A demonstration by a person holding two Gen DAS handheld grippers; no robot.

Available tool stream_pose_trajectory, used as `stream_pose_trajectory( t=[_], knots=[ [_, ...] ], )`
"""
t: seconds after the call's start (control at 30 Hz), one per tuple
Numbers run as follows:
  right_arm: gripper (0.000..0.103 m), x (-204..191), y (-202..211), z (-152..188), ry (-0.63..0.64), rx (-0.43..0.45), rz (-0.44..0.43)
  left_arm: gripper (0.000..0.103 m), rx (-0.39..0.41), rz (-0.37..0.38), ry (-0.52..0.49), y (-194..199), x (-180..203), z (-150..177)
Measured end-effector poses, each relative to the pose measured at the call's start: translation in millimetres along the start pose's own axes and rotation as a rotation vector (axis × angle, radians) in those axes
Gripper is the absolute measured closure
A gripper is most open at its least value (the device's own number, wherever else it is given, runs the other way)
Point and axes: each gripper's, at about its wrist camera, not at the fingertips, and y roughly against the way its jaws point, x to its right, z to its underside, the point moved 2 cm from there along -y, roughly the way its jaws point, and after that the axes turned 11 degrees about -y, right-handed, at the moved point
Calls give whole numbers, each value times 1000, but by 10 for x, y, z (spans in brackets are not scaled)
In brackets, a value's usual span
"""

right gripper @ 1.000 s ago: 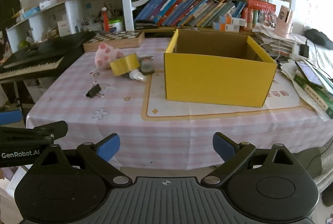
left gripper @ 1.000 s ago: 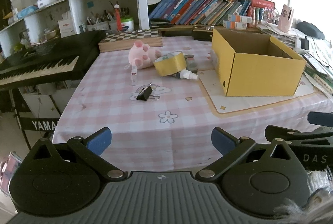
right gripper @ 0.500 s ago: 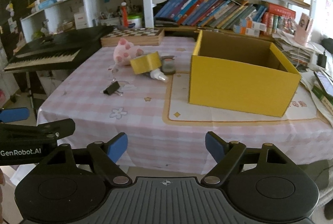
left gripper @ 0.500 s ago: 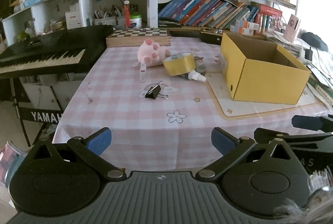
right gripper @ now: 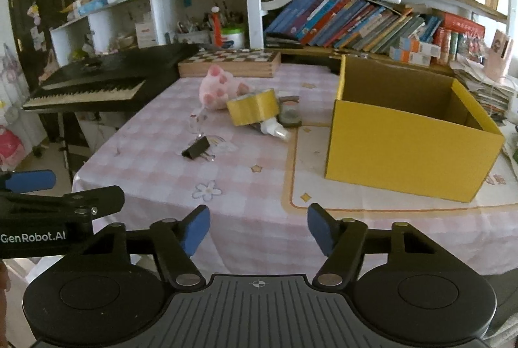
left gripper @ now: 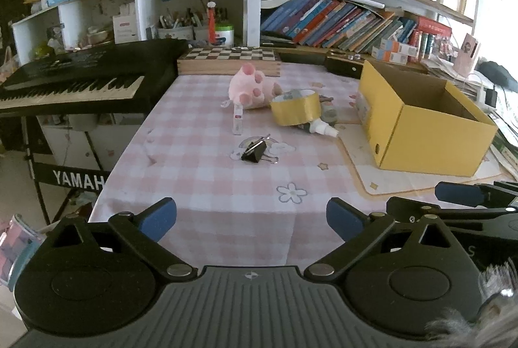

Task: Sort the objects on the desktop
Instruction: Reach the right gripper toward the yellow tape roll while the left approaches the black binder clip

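A keyboard (left gripper: pixel 74 85) stands off the left edge of the table (left gripper: pixel 200 173), which wears a pink checked cloth. At the table's back edge lies a chessboard (left gripper: pixel 230 60), with crowded shelves (left gripper: pixel 349 21) behind it.

Both grippers hang just short of the near edge, side by side, pointing down and forward at the cloth. The left gripper (left gripper: pixel 251 218) has its blue pads spread wide with nothing between them. The right gripper (right gripper: pixel 258 230) is released too and grasps nothing, but its jaws have just been closing and stand narrower than the left's.

The things to sort sit in a loose cluster past the middle of the table. Farthest left is a small white strip (left gripper: pixel 238 121), lying flat. Nearer the grippers and apart from the rest, a black clip (left gripper: pixel 254 151) rests on the cloth with its wire handles to the right. Behind it a pink plush (left gripper: pixel 247 87) lies on its side, paws toward us. A yellow tape roll (left gripper: pixel 296 110) leans just beside the plush, touching or nearly so. A small bottle (left gripper: pixel 319 127) with a white cap lies on its side partly under the roll, and a small grey thing beside it is too blurred to tell.

To the right, a yellow box (right gripper: pixel 411 134) stands open on a cream mat (right gripper: pixel 310 186), its inside bare as far as shows. Papers (right gripper: pixel 489 89) are piled beyond it.
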Motion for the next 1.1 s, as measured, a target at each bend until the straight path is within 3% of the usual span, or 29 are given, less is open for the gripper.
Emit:
stream_pose_trajectory(
  t=[0.3,0.43,0.67,0.77,1.1],
  knots=[
    [38,-65,-261,-169,14,-15,-18,7,-29,-1,24,-304,-130,-113],
    [38,-96,-420,-275,26,-24,-18,15,-43,2,37,-498,-190,-197],
    [38,-88,-706,-484,22,-39,-13,37,-87,40,20,-891,-241,-329],
    [38,-91,-839,-589,20,-42,-15,48,-102,57,-7,-1067,-245,-385],
    [38,-95,-1275,-918,24,-57,-19,66,-133,107,-201,-1675,-22,-542]
  ],
)
